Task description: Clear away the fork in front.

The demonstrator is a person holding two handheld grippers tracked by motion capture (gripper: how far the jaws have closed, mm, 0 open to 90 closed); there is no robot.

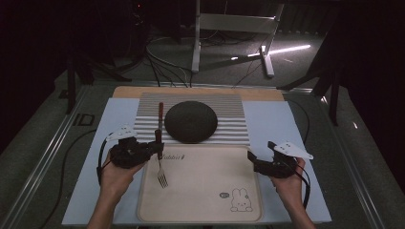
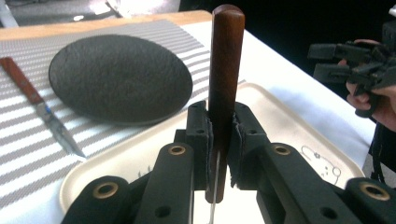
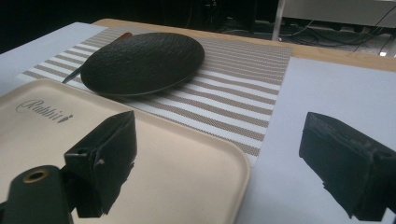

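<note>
Clamping the fork (image 1: 160, 164) by its wooden handle, your left gripper (image 1: 154, 149) holds it at the left of centre in the high view, tines pointing toward the bottom of the frame over the tray (image 1: 200, 210). In the left gripper view the handle stands upright between the two pads, pressed on both sides, with the metal shank running down out of the frame. Just above it in the high view lies the dark plate (image 1: 191, 121) on the striped mat (image 1: 229, 107); a knife (image 1: 161, 110) rests on the mat, just left of the plate. Your right gripper (image 1: 255, 160) hovers at the tray's right edge, well apart from the fork, its jaws spread wide with nothing between them.
</note>
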